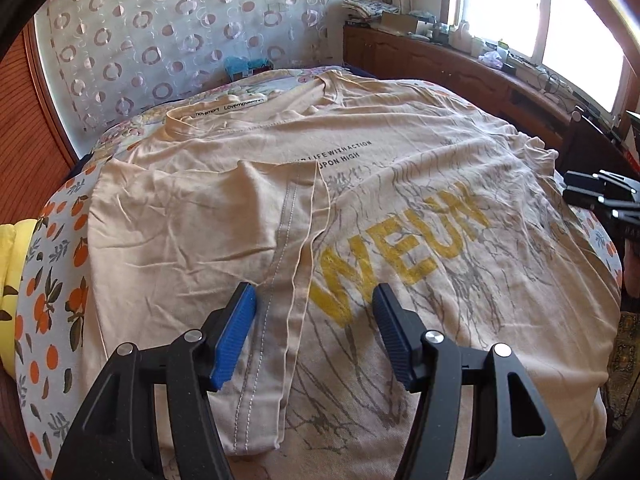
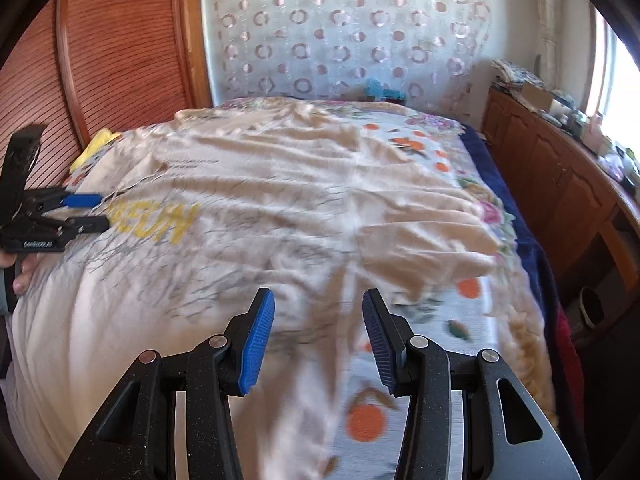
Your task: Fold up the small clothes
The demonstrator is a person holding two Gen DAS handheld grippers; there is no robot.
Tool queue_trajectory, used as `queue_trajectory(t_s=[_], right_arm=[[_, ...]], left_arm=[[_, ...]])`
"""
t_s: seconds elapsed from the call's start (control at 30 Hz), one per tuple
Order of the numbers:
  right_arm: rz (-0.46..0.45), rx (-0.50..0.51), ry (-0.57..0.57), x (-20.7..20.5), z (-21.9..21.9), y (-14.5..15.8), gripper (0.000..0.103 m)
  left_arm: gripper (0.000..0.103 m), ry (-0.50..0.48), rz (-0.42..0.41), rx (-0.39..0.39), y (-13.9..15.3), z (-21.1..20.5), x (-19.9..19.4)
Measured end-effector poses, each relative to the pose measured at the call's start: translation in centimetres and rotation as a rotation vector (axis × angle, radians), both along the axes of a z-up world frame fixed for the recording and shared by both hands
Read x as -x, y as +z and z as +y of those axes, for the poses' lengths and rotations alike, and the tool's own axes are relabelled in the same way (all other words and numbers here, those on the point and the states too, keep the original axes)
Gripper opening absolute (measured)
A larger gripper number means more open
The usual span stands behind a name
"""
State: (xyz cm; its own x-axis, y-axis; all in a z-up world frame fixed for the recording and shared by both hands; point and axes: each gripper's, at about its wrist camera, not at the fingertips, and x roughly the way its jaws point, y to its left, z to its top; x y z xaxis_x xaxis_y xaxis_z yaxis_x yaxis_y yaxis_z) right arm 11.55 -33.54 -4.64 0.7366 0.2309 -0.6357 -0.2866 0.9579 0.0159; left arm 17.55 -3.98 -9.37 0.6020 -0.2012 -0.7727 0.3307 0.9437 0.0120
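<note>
A beige T-shirt (image 1: 400, 168) with yellow letters lies spread on the bed, collar at the far left. Its left sleeve (image 1: 200, 220) is folded inward over the body. My left gripper (image 1: 314, 300) is open, hovering just above the sleeve hem, holding nothing. My right gripper (image 2: 318, 306) is open and empty above the shirt's right edge (image 2: 360, 240); that view is blurred. The right gripper also shows at the right edge of the left wrist view (image 1: 600, 196), and the left gripper shows at the left of the right wrist view (image 2: 86, 212).
The bed has a sheet with an orange-fruit print (image 1: 52, 280) (image 2: 452, 304). A yellow cloth (image 1: 16, 264) lies at the bed's left edge. A wooden cabinet with clutter (image 1: 460, 68) runs along the right under the window. A patterned curtain (image 2: 340, 32) hangs behind.
</note>
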Motion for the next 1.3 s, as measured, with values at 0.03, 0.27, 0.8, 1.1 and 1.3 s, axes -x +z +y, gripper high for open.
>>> queue_trajectory(t_s=[0.03, 0.27, 0.8, 1.1, 1.3], right_arm=[[0.002, -0.008, -0.019, -0.2, -1.0, 0.1, 0.048], [0.046, -0.071, -0.162, -2.6, -8.0, -0.2, 0.048], [0.098, -0.19, -0.172, -7.3, -10.0, -1.1, 0.048], [0.083, -0.139, -0.123, -8.0, -8.2, -0.8, 0.011], [-0.024, -0.168, -0.043, -6.3, -6.6, 2.4, 0.006]], left_arm=[[0.062, 0.0, 0.001, 0.0, 0.0, 0.0, 0.0], [0.062, 0.001, -0.001, -0.004, 0.1, 0.0, 0.1], [0.082, 0.016, 0.013, -0.012, -0.3, -0.2, -0.3], [0.082, 0.028, -0.05, 0.002, 1.4, 0.4, 1.3], [0.082, 0.036, -0.111, 0.081, 4.3, 1.3, 3.4]])
